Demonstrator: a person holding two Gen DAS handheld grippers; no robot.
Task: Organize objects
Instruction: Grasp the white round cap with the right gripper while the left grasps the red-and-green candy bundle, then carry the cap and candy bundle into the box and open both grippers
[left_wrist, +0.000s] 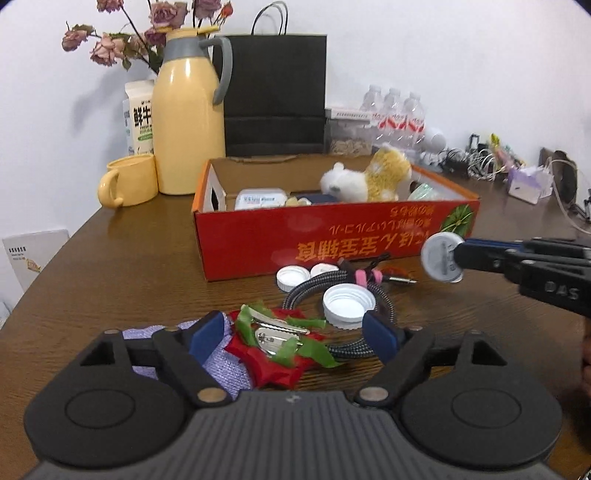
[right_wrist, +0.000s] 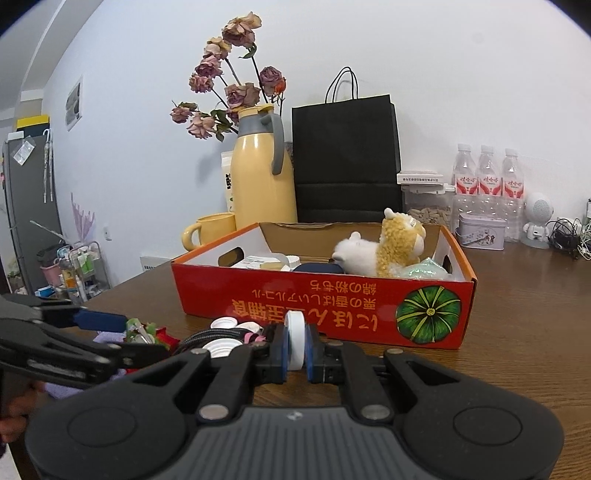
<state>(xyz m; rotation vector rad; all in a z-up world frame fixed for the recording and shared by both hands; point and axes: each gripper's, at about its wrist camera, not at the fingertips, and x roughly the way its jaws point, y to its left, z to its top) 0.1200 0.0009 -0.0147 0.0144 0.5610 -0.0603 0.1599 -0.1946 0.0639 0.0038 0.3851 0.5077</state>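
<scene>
My left gripper (left_wrist: 293, 332) is open low over the wooden table. Between its blue fingers (left_wrist: 207, 332) lies a red fabric brooch (left_wrist: 273, 369) with green leaves and a metal clip, untouched by the pads. A purple cloth (left_wrist: 225, 365) lies under the left finger. My right gripper (right_wrist: 295, 343) is shut on a round white cap (right_wrist: 295, 334), held edge-up in front of the red cardboard box (right_wrist: 295, 299). From the left wrist, that cap (left_wrist: 441, 258) shows at the right, held by the right gripper (left_wrist: 461, 254). The box (left_wrist: 332, 236) holds a plush alpaca (left_wrist: 384, 177) and small items.
Loose white caps (left_wrist: 349, 306) and a braided cable (left_wrist: 314, 286) lie between the brooch and the box. Behind the box stand a yellow jug (left_wrist: 188, 129), a yellow mug (left_wrist: 129, 181), a black paper bag (left_wrist: 275, 96) and water bottles (right_wrist: 487, 184). Tangled cables (left_wrist: 476, 162) lie far right.
</scene>
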